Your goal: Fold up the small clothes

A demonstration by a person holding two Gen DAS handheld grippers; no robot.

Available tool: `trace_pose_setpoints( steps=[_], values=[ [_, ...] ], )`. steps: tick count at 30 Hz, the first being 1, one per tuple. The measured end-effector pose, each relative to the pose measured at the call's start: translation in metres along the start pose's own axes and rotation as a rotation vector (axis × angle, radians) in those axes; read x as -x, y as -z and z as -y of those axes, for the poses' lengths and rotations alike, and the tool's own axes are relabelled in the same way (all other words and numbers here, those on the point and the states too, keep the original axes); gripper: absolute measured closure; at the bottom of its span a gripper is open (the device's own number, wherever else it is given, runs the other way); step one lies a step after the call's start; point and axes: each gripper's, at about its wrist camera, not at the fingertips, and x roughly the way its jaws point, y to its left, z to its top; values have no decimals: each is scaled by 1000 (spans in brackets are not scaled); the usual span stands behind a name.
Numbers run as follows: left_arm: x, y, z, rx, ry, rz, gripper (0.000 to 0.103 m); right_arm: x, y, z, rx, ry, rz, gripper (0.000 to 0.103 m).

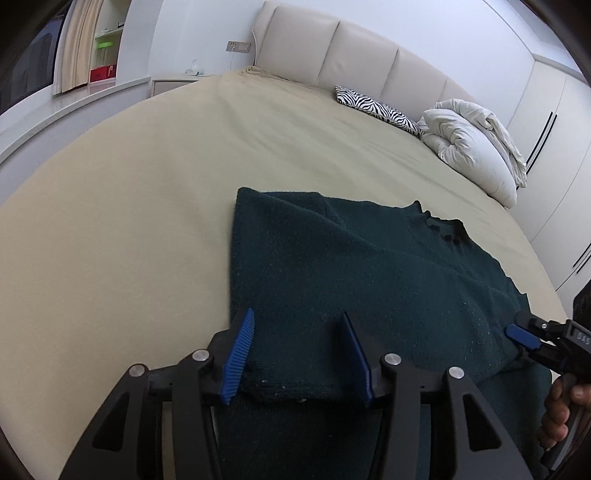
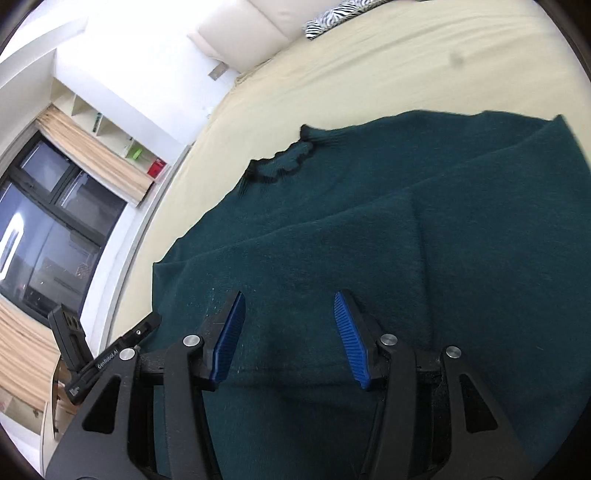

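Left wrist: one sweater [image 1: 351, 266] | two grippers, left [image 1: 299, 354], right [image 2: 291, 339] | jaws apart

Even, soft indoor light in both views, no hard shadows; bed sheet [image 1: 129, 206] evenly lit, only a faint shadow along the dark green sweater [image 1: 332, 266] edge. Right wrist view overexposed top left: white wall [image 2: 147, 44] and headboard [image 2: 243, 29] blown out, detail lost. Window [image 2: 48, 229] dark outside with a bright streak of reflected glare at its left. Strong fisheye bending in both, bed edge and wardrobe [image 1: 546, 147] lines curve, black vignette in the corners. Sweater very dark, knit texture barely readable, slightly soft and smeared at its far edge in right view. A small dark smudge shows on the sheet, upper right of the right view. Near tool fingers [image 1: 240, 354] sharp.
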Motion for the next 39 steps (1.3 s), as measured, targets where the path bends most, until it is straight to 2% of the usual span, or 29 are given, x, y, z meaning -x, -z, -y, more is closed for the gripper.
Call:
trace_pose_setpoints(
  steps=[3, 5, 7, 10, 11, 13, 16, 20, 26, 32, 37, 39],
  values=[
    [4, 2, 3, -8, -15, 3, 52, 13, 6, -6, 36, -8, 24, 50],
    [6, 5, 3, -10, -40, -5, 46, 11, 18, 2, 61, 20, -30, 42],
    [12, 11, -1, 15, -22, -26, 43, 17, 18, 13, 102, -7, -16, 44],
    [40, 26, -9, 25, -20, -43, 43, 47, 27, 17, 66, 23, -5, 42],
    [55, 32, -12, 30, -34, -48, 43, 59, 32, 18, 50, 63, -3, 42],
    [80, 46, -20, 57, -35, -37, 34, 87, 49, 21, 47, 96, 17, 42],
    [114, 74, -36, 115, -37, -45, 27, 128, 78, 28, 39, 117, 45, 42],
    [140, 121, -39, 134, -10, -115, 27, 187, 135, 44, 8, 144, 58, 42],
    [167, 173, -30, 120, 14, -200, 27, 238, 204, 73, -67, 203, 34, 42],
    [184, 192, -33, 117, 65, -248, 31, 278, 237, 95, -135, 220, 65, 42],
    [186, 191, -41, 137, 68, -277, 47, 299, 257, 110, -194, 264, 45, 42],
    [188, 194, -43, 139, 79, -288, 48, 302, 258, 115, -229, 251, 47, 42]
  ],
)
